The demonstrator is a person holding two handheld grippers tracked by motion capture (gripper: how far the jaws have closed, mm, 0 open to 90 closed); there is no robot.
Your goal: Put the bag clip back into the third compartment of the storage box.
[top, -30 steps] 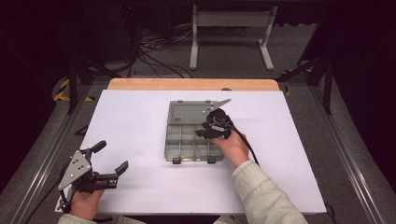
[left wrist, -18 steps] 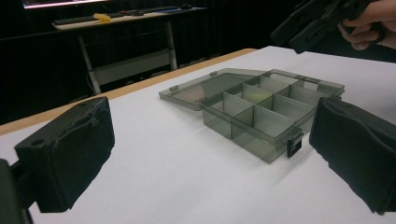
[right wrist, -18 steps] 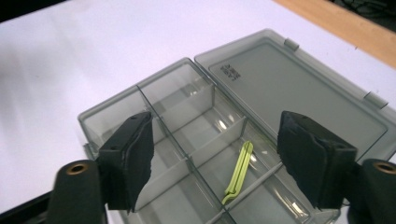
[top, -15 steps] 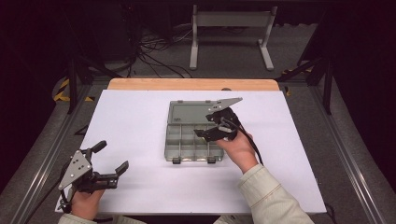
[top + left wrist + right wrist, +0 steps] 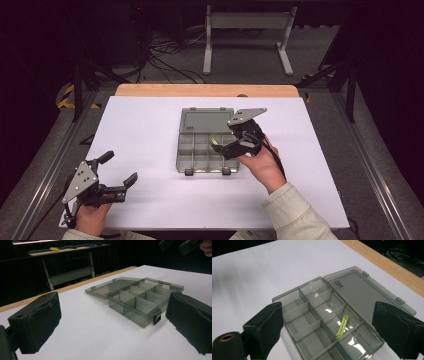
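At the near left corner of the white table (image 5: 150, 130), the left gripper (image 5: 118, 172) is held low in a hand (image 5: 90, 218), its jaws spread wide with nothing between them; in the left gripper view the two black pads (image 5: 37, 320) are seen well apart, framing bare table and the box beyond. Towards the middle of the table a smoky grey compartment box (image 5: 202, 152) is set, its two latches facing the person and its hinged lid (image 5: 206, 121) laid flat open on the far side. The box is divided by partitions into several small compartments. Over the right edge of the box the right gripper (image 5: 223, 148) is held by the right hand (image 5: 262, 162), a pale sleeve (image 5: 295, 215) being seen behind it; its jaws are likewise parted and nothing is gripped. In the right gripper view a thin yellow-green strip (image 5: 342, 325) is seen lying inside the box, in a compartment of the row next to the lid, tilted so that one end rests against a partition; it is not touched by either pad. In the high view a small yellow-green piece is made out just beside the right gripper's tips. Beyond the white surface a strip of bare wooden edge (image 5: 205, 90) is visible, and farther off, on the dark floor, a grey metal stand (image 5: 245, 30) and loose cables (image 5: 165, 60) are seen.
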